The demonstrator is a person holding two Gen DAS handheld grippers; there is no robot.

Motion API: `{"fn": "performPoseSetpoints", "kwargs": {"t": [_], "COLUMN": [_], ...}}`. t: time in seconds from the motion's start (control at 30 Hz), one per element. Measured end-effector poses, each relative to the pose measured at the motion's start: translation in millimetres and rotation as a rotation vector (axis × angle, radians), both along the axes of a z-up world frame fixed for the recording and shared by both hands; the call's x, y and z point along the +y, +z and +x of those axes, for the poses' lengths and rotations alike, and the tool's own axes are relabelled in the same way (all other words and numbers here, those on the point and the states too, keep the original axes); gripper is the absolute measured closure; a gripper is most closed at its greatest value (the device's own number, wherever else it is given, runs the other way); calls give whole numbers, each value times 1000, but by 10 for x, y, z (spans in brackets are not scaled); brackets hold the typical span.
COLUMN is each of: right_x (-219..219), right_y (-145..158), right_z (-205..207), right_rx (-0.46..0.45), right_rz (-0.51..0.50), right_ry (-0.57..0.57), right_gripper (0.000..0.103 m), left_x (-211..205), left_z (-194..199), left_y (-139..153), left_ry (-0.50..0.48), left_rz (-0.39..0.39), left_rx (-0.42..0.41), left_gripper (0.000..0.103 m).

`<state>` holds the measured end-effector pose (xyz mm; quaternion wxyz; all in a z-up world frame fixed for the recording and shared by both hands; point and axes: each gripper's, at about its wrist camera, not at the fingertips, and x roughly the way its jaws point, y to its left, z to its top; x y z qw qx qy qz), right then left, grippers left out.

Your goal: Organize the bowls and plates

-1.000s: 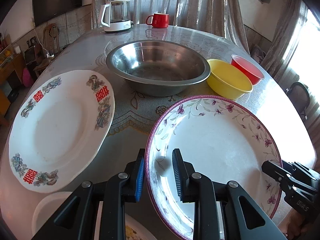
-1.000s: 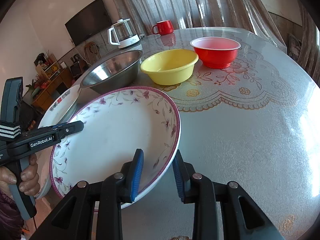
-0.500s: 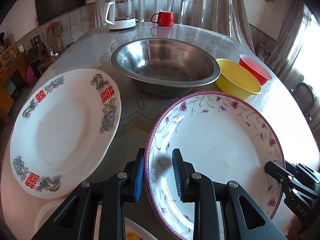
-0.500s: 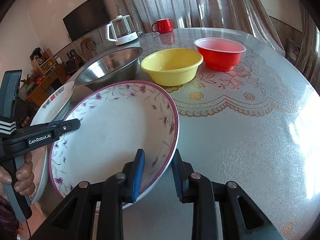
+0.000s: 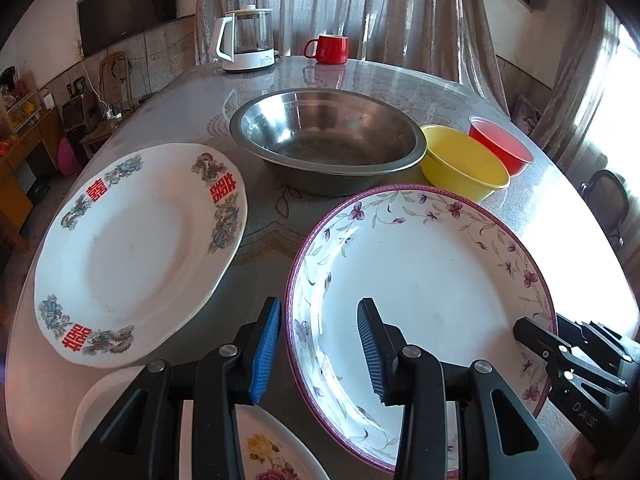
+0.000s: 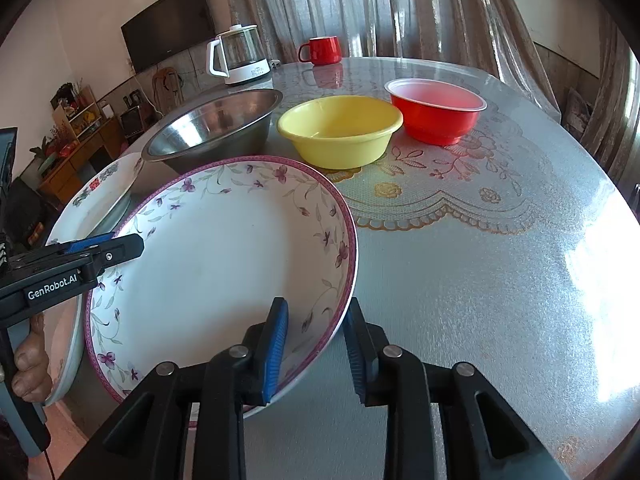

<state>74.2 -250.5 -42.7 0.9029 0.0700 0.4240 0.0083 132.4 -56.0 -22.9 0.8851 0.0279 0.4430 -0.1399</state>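
Gleaming glass table (image 6: pixel 500 280), curtained room; left fingers (image 5: pixel 266 344) released, right fingers (image 6: pixel 276 344) grasping floral plate (image 6: pixel 224 264).

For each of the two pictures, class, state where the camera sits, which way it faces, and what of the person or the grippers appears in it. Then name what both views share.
Left wrist: on the left gripper, facing down-forward at the purple-flowered plate; its jaws have just been opening and straddle the rim; the right gripper shows.
Right wrist: on the right gripper, astride the opposite rim; left gripper and a hand show.
Shared: plate, steel bowl, yellow bowl.
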Motion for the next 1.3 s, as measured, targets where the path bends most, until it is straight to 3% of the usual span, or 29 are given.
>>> {"fn": "performPoseSetpoints", "kwargs": {"t": [0.63,1.13,1.3], "right_x": [72,29,148], "right_y": [5,252,332], "right_z": [-151,-363,-371], "right_rx": [8,-82,-103], "right_rz": [1,-34,-24], "right_ry": [-13,-87,-44], "right_gripper": [65,64,63], "left_x": [290,477,586], "left_z": [-584,-722,-783], "left_y": [205,107,108], "left_ry": [101,147,161], "left_rz": [-18,-48,-70], "left_rx": [-60,-31,-49], "left_gripper": [56,55,43]}}
